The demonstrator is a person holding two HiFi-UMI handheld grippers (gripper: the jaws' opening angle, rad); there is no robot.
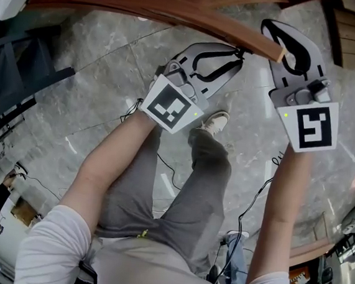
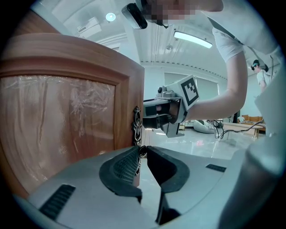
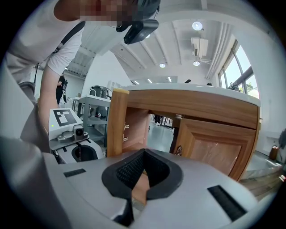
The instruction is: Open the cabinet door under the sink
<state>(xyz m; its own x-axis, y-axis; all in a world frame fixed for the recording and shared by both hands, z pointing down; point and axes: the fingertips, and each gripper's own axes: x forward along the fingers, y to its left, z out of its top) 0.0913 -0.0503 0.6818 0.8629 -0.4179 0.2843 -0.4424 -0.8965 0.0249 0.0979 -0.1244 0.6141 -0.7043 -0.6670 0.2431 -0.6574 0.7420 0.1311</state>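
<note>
Left claw (image 2: pixel 142 151) pinching the small dark handle (image 2: pixel 137 126) on the brown cabinet door (image 2: pixel 67 114), right claw (image 3: pixel 143 157) squeezing tight on that door's outer edge, door standing open.

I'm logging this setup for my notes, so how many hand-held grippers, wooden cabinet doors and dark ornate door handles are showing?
Grey hand-held grippers: 2, the left hand-held gripper and the right hand-held gripper
Brown wooden panelled cabinet doors: 2
Dark ornate metal door handles: 2
Total: 6
</note>
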